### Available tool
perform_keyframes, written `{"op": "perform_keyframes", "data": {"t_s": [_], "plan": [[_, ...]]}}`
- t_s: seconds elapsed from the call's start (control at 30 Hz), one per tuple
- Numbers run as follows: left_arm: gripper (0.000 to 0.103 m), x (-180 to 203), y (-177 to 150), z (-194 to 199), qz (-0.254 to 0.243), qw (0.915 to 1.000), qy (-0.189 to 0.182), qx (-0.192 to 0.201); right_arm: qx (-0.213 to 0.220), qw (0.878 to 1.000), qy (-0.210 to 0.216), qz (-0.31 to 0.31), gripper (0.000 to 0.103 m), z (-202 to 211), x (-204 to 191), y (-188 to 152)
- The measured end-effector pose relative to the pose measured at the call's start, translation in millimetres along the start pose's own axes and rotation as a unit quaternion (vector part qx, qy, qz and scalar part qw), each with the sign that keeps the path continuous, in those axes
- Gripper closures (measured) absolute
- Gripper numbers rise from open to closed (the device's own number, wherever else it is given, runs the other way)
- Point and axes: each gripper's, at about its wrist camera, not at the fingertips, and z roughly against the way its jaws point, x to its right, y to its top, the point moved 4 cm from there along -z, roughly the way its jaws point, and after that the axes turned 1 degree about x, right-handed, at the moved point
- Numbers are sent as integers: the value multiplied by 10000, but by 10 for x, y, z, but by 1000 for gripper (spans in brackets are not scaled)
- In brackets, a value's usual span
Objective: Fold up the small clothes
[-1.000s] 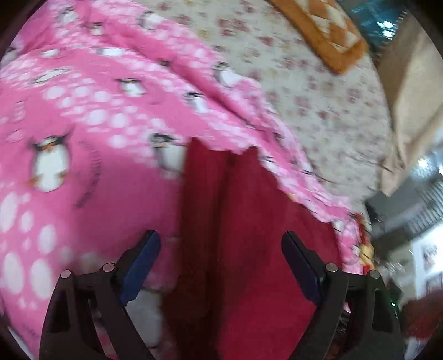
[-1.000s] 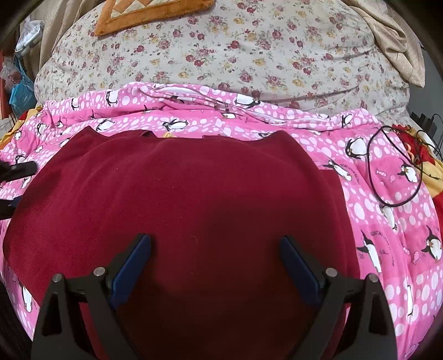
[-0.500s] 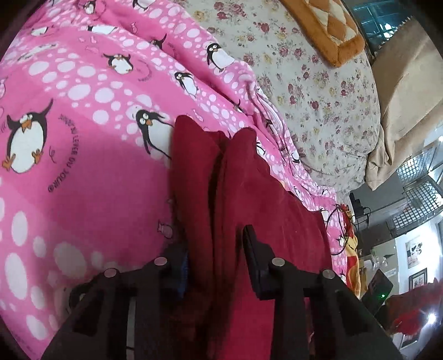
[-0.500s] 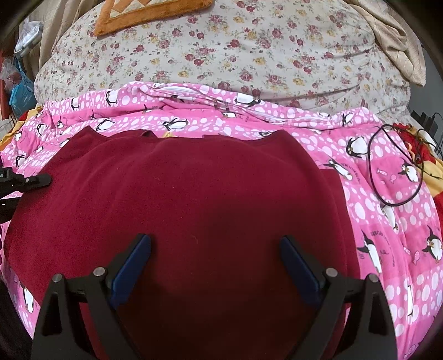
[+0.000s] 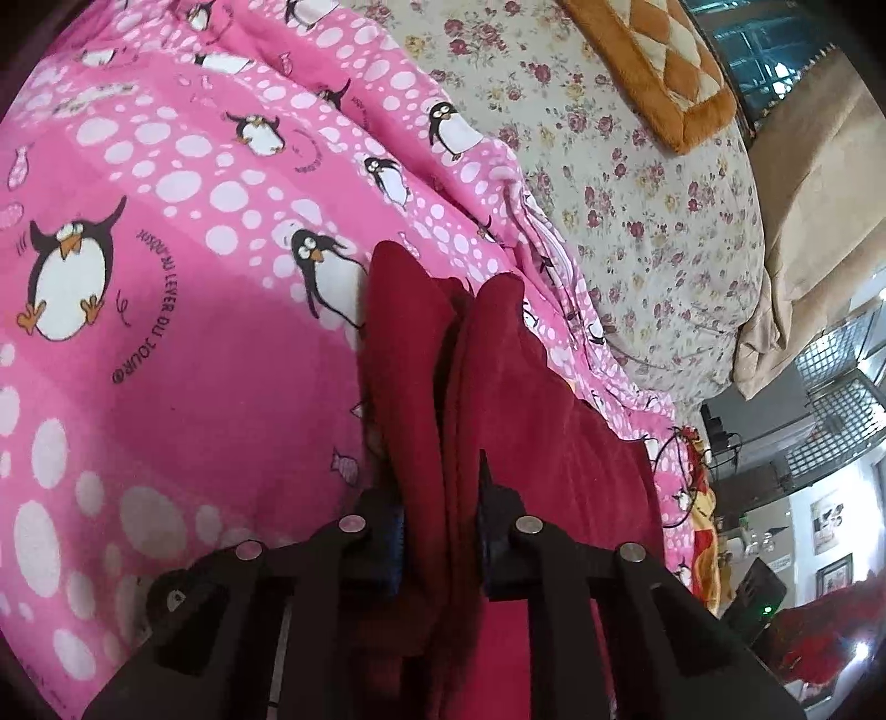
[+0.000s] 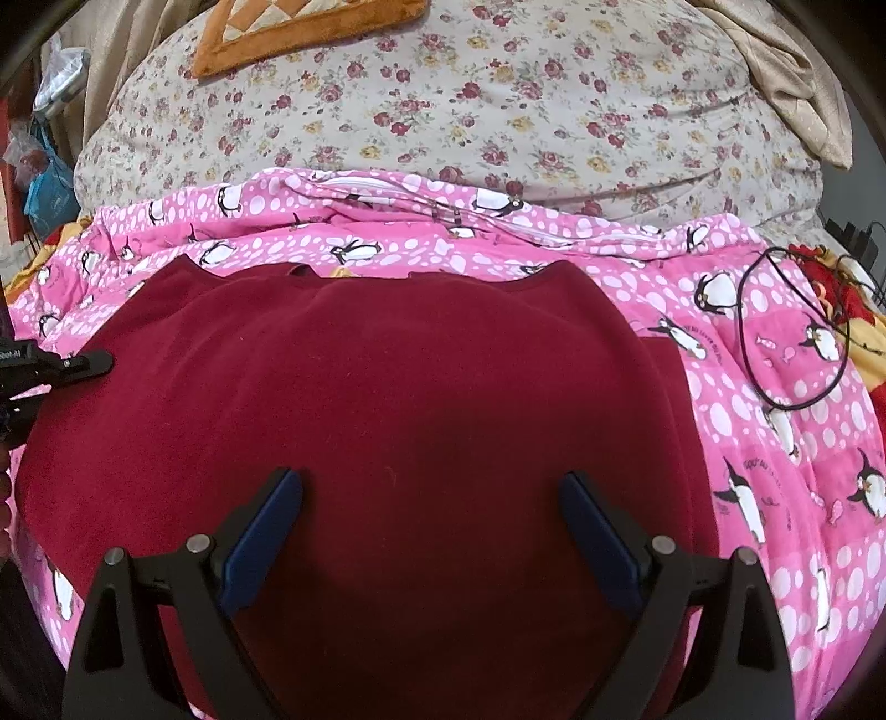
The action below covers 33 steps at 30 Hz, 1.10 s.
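Note:
A dark red garment [image 6: 387, 421] lies spread flat on a pink penguin-print quilt [image 6: 775, 443]. In the left wrist view its edge [image 5: 421, 354] is bunched into upright folds, and my left gripper [image 5: 440, 498] is shut on that fold, pads pressing the cloth from both sides. The same gripper [image 6: 83, 363] shows at the garment's left edge in the right wrist view. My right gripper [image 6: 432, 498] hovers open over the near middle of the garment, with only flat cloth below its fingers.
A floral bedspread [image 6: 498, 111] lies beyond the quilt, with an orange patterned cushion [image 6: 299, 27] at the back. A black cable [image 6: 786, 332] loops on the quilt to the right. Beige cloth [image 5: 819, 221] and room furniture sit past the bed's right side.
My left gripper went from wide open to shut, pinching the garment's edge into a raised fold. The right gripper and the rest of the garment stayed put.

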Motion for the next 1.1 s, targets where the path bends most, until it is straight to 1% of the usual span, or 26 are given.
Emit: {"op": "perform_keyframes", "data": {"t_s": [0.07, 0.1, 0.13, 0.17, 0.2, 0.23, 0.27, 0.33, 0.37, 0.4, 0.43, 0.5, 0.57, 0.67, 0.7, 0.73, 0.8, 0.9, 0.93, 1.03, 1.1], "plan": [[101, 53, 0, 29, -51, 10000, 5, 57, -100, 9999, 36, 25, 7, 22, -5, 3], [101, 97, 1, 44, -94, 9999, 10, 78, -143, 9998, 121, 29, 10, 53, 2, 27], [101, 140, 1, 56, -123, 9999, 16, 89, -98, 9997, 225, -52, 14, 102, 29, 54], [101, 201, 1, 65, -175, 9998, 16, 85, 95, 9988, 404, -245, 14, 213, 101, 102], [101, 260, 1, 71, -206, 9998, 21, 77, 293, 9975, 484, -424, 14, 312, 189, 136], [101, 320, 1, 66, -224, 9997, 60, 40, 464, 9958, 516, -600, 14, 400, 287, 157], [101, 362, -2, 60, -240, 9996, 133, 15, 539, 9946, 518, -724, 14, 447, 366, 165], [101, 439, 0, 39, -347, 9984, 443, 15, 582, 9922, 373, -1034, 14, 509, 591, 132], [101, 439, -1, 31, -356, 9980, 520, 28, 577, 9915, 265, -1135, 14, 516, 687, 105], [101, 426, -4, 21, -311, 9979, 563, 37, 572, 9900, 89, -1284, 14, 532, 814, 52], [101, 396, -8, 12, -154, 9980, 608, 56, 583, 9883, -42, -1407, 14, 553, 911, 3], [101, 369, -11, 21, -20, 9980, 624, 125, 540, 9856, -207, -1586, 14, 614, 1060, -80], [101, 356, -22, 36, 92, 9979, 622, 169, 612, 9850, -289, -1586, 14, 740, 1174, -139], [101, 338, -43, 100, 536, 9975, 432, 183, 768, 9880, -490, -1247, 14, 976, 1251, -187], [101, 358, -48, 123, 618, 9971, 404, 207, 823, 9887, -615, -1096, 14, 1061, 1254, -204], [101, 396, -56, 141, 625, 9969, 405, 249, 842, 9889, -718, -992, 14, 1125, 1261, -226], [101, 477, -70, 133, 533, 9971, 437, 326, 840, 9885, -768, -996, 14, 1199, 1314, -247], [101, 533, -105, 79, 150, 9972, 515, 530, 756, 9871, -837, -1140, 14, 1275, 1400, -268], [101, 516, -115, 73, 103, 9971, 499, 572, 738, 9870, -851, -1142, 14, 1291, 1425, -261], [101, 393, -86, 95, 137, 9977, 344, 573, 693, 9889, -833, -1015, 14, 1324, 1406, -136], [101, 317, -51, 88, 148, 9979, 324, 545, 626, 9908, -797, -901, 14, 1286, 1356, 11]]}}
